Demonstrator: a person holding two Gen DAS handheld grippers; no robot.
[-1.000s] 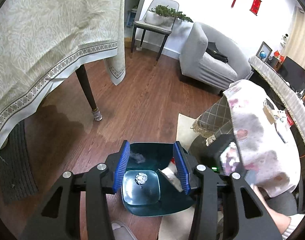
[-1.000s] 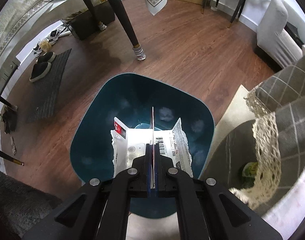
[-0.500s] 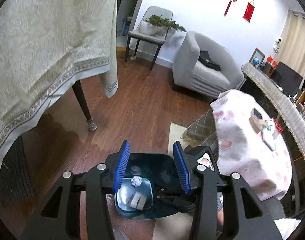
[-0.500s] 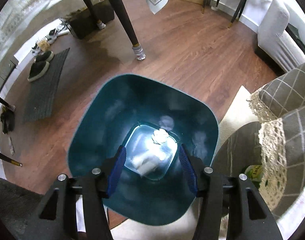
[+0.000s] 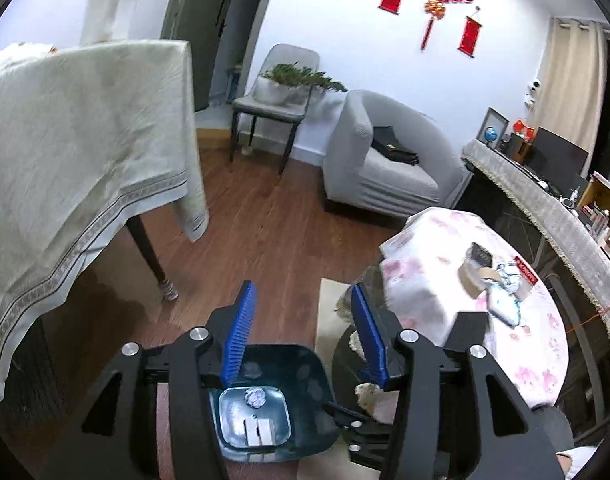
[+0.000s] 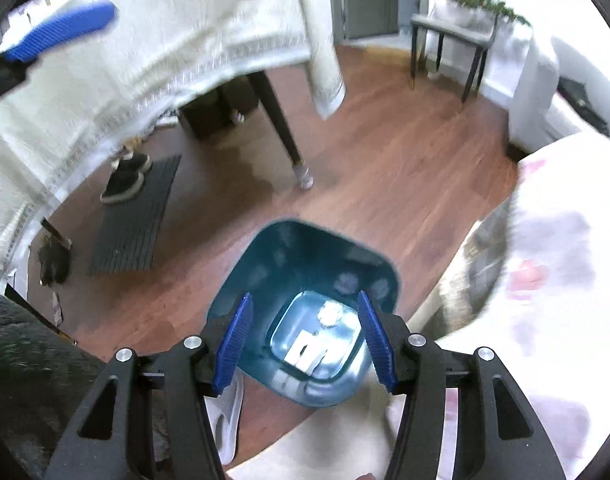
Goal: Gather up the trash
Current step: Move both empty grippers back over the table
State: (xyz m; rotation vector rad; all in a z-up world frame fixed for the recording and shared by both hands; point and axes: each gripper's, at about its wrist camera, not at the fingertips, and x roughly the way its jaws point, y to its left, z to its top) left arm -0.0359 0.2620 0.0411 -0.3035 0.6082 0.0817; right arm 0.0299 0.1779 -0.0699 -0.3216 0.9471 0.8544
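Both our grippers, left gripper (image 5: 301, 328) opening and right gripper (image 6: 305, 340) fingers apart, hold nothing above the bin (image 6: 357, 258); next we should reach right for the bench (image 5: 545, 320) wrappers (image 5: 505, 304).

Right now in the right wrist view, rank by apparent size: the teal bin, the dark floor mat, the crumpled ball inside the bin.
1. Teal bin, though nearness to the camera enlarges it.
2. Dark floor mat.
3. Crumpled ball, clearly smallest.
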